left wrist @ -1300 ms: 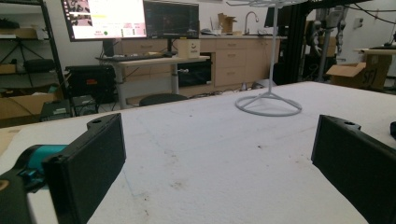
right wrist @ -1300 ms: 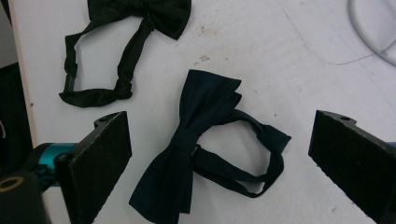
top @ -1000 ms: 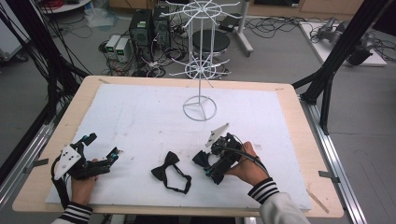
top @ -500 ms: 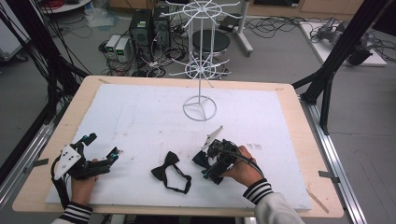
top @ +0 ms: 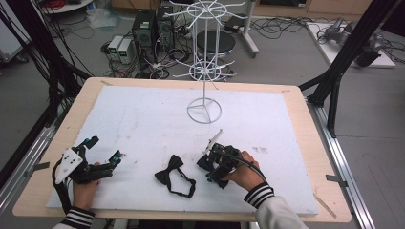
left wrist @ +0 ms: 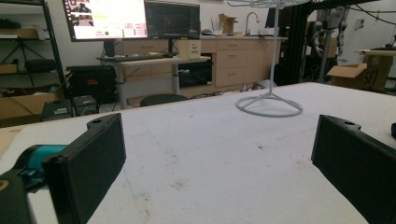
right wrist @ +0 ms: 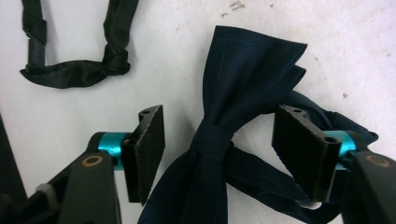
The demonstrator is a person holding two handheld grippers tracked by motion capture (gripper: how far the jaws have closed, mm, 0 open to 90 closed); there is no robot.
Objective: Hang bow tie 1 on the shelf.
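On a wooden table [top: 305, 143] covered by a white sheet [top: 143, 124], a person holds 2 grippers near the front edge. At the front left, the left gripper [top: 102, 152] rests low on the sheet in the left hand [top: 86, 191], its jaws spread wide with nothing between them; the left gripper view looks across bare sheet toward the ring base of a white wire display stand [left wrist: 269, 103], which stands at the middle of the table toward its far side. At the front right, the right hand [top: 246, 171] tilts the right gripper [right wrist: 219, 140] down over a dark navy bow tie [right wrist: 243, 116]. Its jaws are open, 1 on each side of the tie's centre knot, not touching it. Just to the left of that gripper, between the 2 hands, a black bow tie [top: 169, 172] lies flat on the sheet with its thin strap [top: 184, 190] looped beside it.
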